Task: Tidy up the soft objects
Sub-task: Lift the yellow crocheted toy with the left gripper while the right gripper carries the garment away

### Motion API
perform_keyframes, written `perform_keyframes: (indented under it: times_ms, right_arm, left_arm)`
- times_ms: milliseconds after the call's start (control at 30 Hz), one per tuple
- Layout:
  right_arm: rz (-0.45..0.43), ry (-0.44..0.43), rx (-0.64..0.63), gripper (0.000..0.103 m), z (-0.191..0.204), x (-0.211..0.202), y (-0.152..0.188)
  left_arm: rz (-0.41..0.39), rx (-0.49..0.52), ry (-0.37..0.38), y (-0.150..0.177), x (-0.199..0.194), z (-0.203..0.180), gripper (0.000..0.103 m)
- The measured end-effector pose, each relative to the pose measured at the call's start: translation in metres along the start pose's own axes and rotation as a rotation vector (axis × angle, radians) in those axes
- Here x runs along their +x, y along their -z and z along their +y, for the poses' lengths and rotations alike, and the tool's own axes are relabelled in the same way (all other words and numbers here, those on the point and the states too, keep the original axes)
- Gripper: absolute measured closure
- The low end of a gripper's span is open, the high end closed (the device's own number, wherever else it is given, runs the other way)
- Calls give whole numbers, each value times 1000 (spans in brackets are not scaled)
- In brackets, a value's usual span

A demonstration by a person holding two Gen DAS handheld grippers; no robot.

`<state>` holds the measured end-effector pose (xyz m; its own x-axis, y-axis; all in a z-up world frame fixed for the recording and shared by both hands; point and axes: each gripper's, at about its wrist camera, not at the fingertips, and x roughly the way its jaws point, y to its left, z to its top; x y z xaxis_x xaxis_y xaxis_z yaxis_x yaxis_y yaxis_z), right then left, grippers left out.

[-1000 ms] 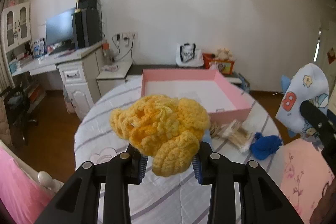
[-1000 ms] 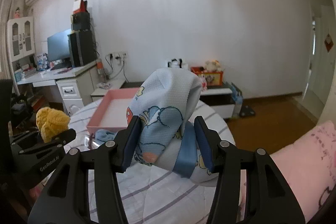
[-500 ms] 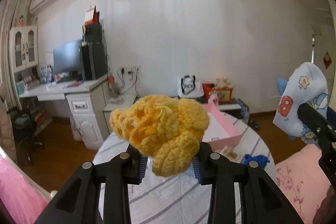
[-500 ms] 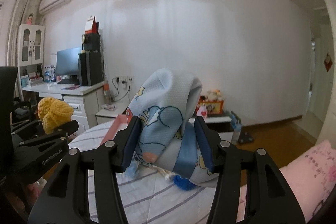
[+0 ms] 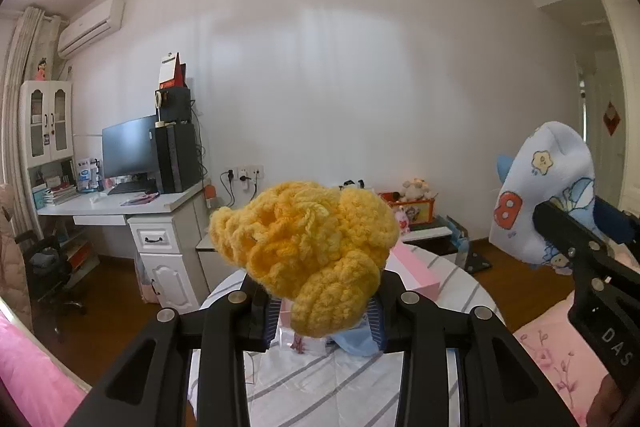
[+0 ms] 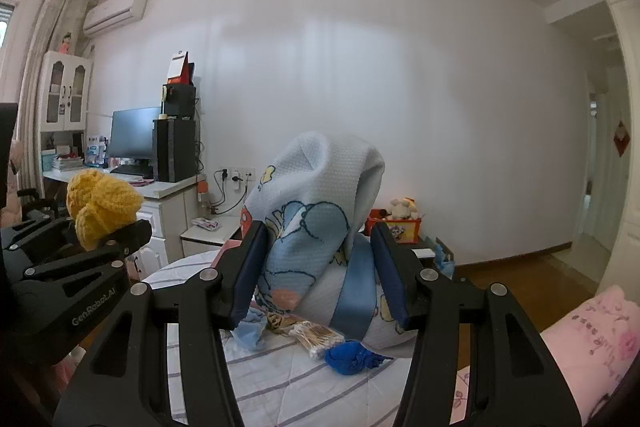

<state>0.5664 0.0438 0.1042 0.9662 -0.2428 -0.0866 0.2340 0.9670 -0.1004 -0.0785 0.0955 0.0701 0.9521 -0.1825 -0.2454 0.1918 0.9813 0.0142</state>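
My left gripper [image 5: 322, 311] is shut on a yellow crocheted toy [image 5: 308, 251] and holds it high above the round striped table [image 5: 320, 387]. My right gripper [image 6: 318, 275] is shut on a light blue cartoon-print cloth [image 6: 316, 227], also raised. The cloth shows at the right of the left wrist view [image 5: 544, 199]; the yellow toy shows at the left of the right wrist view [image 6: 102, 207]. A pink box [image 5: 416, 273] lies on the table, mostly hidden behind the toy. A small dark blue soft item [image 6: 352, 357] lies on the table.
A pack of cotton swabs [image 6: 316, 337] and a pale blue cloth [image 6: 250, 331] lie on the table. A pink floral cushion [image 5: 560, 359] is at the right. A white desk with monitor [image 5: 128, 147] stands far left. A low shelf with toys [image 5: 412, 207] is by the wall.
Both grippers have risen and tilted upward with their loads; the table and pink box have dropped low in view. Neither grip has changed.
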Motion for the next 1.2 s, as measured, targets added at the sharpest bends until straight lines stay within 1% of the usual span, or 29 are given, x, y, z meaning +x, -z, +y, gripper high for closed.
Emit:
perform_keyframes:
  times_ms: [200,233,300,433,633,833,1133,1167,1200]
  right_arm:
    - [4,-8,-9,53,3,-3,2]
    - [5,-8,-10,53,3,-2,2]
    - [8,-9,-9,53,2,-2,2]
    - [16,-10,-2,53,-6,-1,3]
    - [34,-12,-3,53,-7,5,2]
    - [50,-15,3,53,-5,8,0]
    - [91,-17,1,53,-2,27,3]
    - [94,-15,2,54,-2,29,3]
    - [96,-13,1,58,-1,32,4]
  left_arm:
    - [5,-6,-1,14,-11,4,70]
    - [6,-6,-2,11,-8,3,70]
    - [4,-7,-3,10,-19,1,70]
    - [7,-12,-6,6,-13,-2,70]
    - [13,-14,-6,-10,-5,-5,70]
    - [22,-19,-6,-16,2,-6,70]
    - [55,-28,-8,-22,19,-3,70]
    - [59,-29,-7,-23,23,-3,70]
    - [64,-29,-6,-24,27,-3,70]
